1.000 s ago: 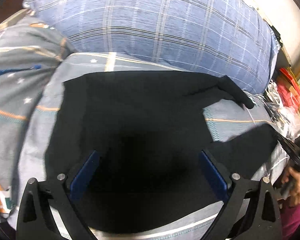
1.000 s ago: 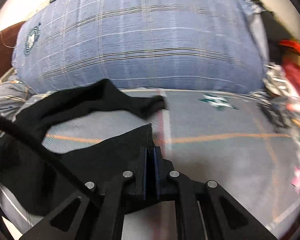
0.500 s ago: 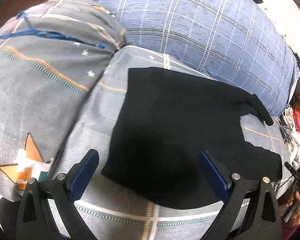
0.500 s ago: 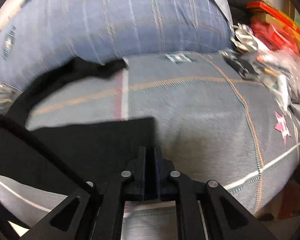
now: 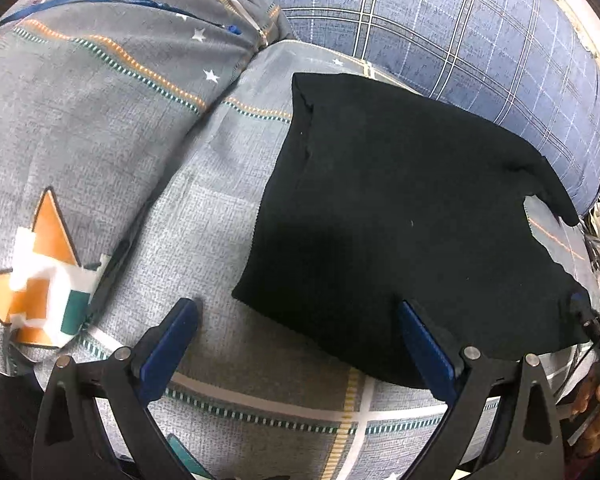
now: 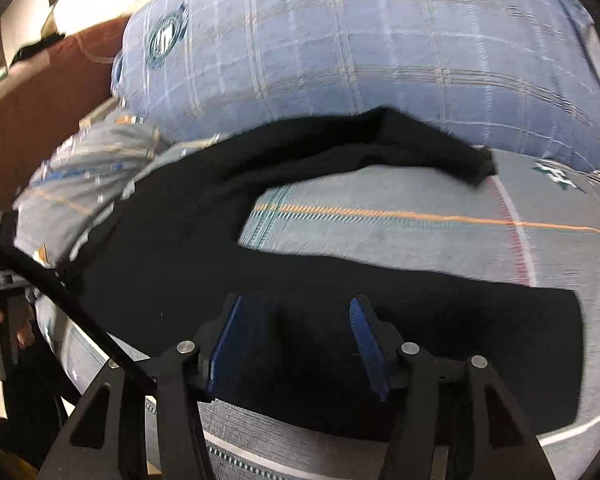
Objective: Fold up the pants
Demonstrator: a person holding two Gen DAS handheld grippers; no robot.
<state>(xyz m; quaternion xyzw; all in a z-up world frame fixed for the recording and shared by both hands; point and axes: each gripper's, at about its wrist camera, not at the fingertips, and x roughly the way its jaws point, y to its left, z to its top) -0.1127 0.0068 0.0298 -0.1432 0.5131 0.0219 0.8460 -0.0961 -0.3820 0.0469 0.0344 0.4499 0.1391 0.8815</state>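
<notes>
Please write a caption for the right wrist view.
Open right gripper above black pants spread on the grey bedsheet.

Pants: black cloth, matt, fine knit, no sheen. Bedsheet: grey woven cloth, visibly coarse weave, printed stripes and stars, matt. Quilt: blue checked cloth, slightly crinkled, matt. Left gripper: matt black plastic arms, small bright metal pins, blue ribbed pads. Right gripper: same black plastic, metal pins, blue pads; smooth black cable.
</notes>
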